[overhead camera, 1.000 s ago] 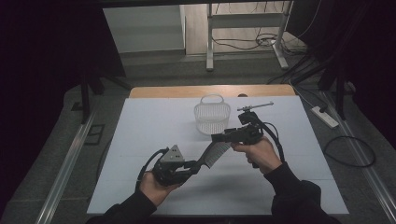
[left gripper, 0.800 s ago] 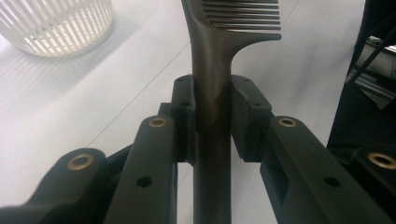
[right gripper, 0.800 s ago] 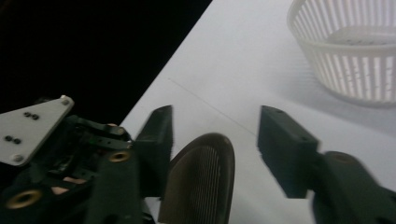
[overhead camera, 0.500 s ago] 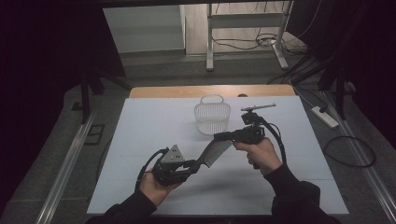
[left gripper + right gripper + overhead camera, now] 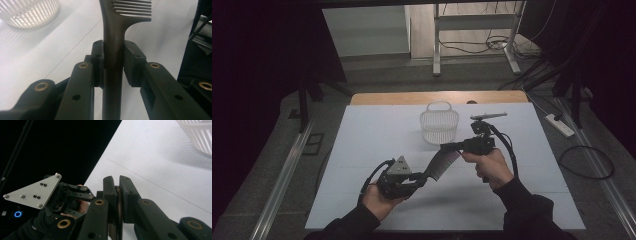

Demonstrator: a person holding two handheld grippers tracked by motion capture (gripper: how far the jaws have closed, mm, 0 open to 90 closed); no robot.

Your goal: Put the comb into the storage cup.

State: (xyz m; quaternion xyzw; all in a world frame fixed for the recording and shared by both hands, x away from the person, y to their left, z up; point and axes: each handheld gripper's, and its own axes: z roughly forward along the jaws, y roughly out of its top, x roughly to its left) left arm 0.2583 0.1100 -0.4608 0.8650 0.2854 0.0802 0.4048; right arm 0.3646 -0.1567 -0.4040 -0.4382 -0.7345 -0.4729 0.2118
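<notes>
Closing in the last half second, the right gripper [image 5: 451, 147] had brought its black jaws together on the far end of the dark plastic comb [image 5: 441, 164], which an instant before it was only reaching toward with the jaws apart. From the right gripper's own view the pads [image 5: 109, 188] squeezed a thin dark edge of the comb [image 5: 118, 195] between them. Neither hand had shifted otherwise.

The left gripper [image 5: 419, 178] was clamped on the comb's handle; its view showed the handle [image 5: 113, 50] pinched between two pads [image 5: 98, 60], with the teeth fanning out just beyond. So the comb hung in the air above the white table [image 5: 362, 150], bridged between both tools, in front of the white slatted plastic basket [image 5: 439, 125], which stood apart from it.

What worried me was the double grip. With both ends clamped, any twist or pull by one hand that the other did not follow would bend the comb or lever it out of a clamp. The right pads seemed to hold only a narrow edge near the teeth, and if the left let go first, I judged the comb could pivot, slip and drop onto the table. A hasty swing toward the basket might also knock that light thing over.
</notes>
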